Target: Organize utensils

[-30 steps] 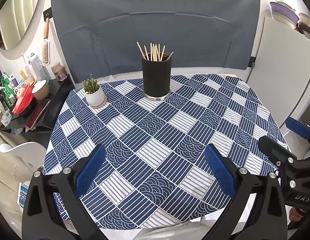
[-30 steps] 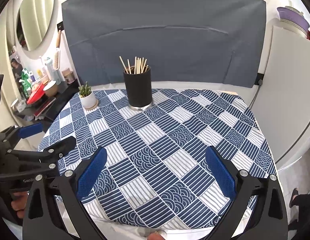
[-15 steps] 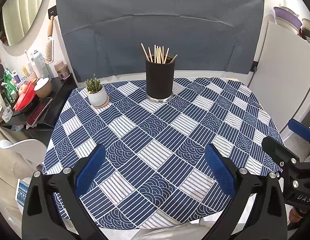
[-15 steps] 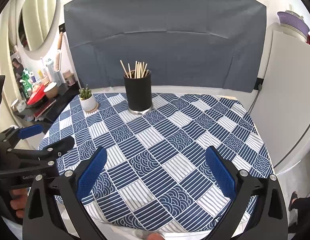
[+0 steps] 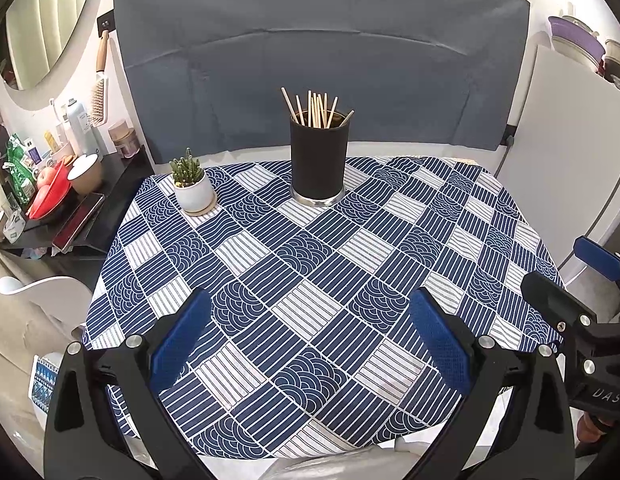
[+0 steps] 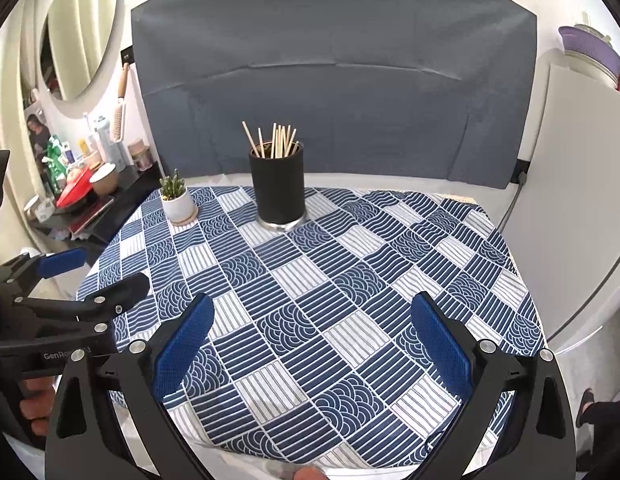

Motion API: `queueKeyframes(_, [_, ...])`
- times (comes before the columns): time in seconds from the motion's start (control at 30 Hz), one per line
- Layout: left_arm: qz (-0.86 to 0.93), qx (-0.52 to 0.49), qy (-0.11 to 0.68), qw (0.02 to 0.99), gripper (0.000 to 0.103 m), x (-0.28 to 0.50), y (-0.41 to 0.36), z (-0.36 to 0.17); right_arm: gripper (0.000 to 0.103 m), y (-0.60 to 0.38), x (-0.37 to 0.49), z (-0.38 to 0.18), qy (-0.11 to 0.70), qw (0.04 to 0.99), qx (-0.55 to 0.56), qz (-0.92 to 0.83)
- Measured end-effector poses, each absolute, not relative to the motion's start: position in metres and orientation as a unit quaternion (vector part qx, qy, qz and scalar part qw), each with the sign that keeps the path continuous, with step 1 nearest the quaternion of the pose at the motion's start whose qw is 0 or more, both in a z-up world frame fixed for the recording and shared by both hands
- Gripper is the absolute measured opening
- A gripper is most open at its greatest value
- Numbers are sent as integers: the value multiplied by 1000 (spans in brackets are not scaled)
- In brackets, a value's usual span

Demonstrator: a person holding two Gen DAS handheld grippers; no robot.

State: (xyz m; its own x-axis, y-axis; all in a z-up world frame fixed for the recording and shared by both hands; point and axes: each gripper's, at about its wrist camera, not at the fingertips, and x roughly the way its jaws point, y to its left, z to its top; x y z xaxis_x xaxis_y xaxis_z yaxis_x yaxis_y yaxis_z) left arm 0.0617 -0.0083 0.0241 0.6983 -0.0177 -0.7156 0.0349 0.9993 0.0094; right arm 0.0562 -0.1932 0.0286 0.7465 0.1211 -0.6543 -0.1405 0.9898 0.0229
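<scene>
A black cylindrical holder (image 5: 317,158) (image 6: 278,188) stands upright at the back middle of the table, with several wooden chopsticks (image 5: 315,109) (image 6: 274,141) sticking out of its top. My left gripper (image 5: 310,344) hovers open over the table's near edge, nothing between its blue pads. My right gripper (image 6: 311,346) is likewise open and empty, well short of the holder. In the left wrist view the right gripper (image 5: 577,280) shows at the right edge; in the right wrist view the left gripper (image 6: 98,280) shows at the left.
A blue and white patterned tablecloth (image 5: 310,264) covers the table. A small cactus in a white pot (image 5: 192,186) (image 6: 177,199) sits at the back left. A cluttered black side shelf (image 5: 66,208) stands to the left, a white panel (image 5: 565,128) to the right, a grey backdrop behind.
Both grippers have drawn back and risen slightly, so the holder and table appear a little farther and lower in view. Both stay open and empty.
</scene>
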Motion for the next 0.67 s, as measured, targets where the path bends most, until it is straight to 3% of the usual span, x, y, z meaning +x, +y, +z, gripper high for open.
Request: queueKeyframes(0.67, [-13, 6, 382, 924, 97, 63, -5, 24, 95, -191, 63, 25, 352, 933, -16, 77])
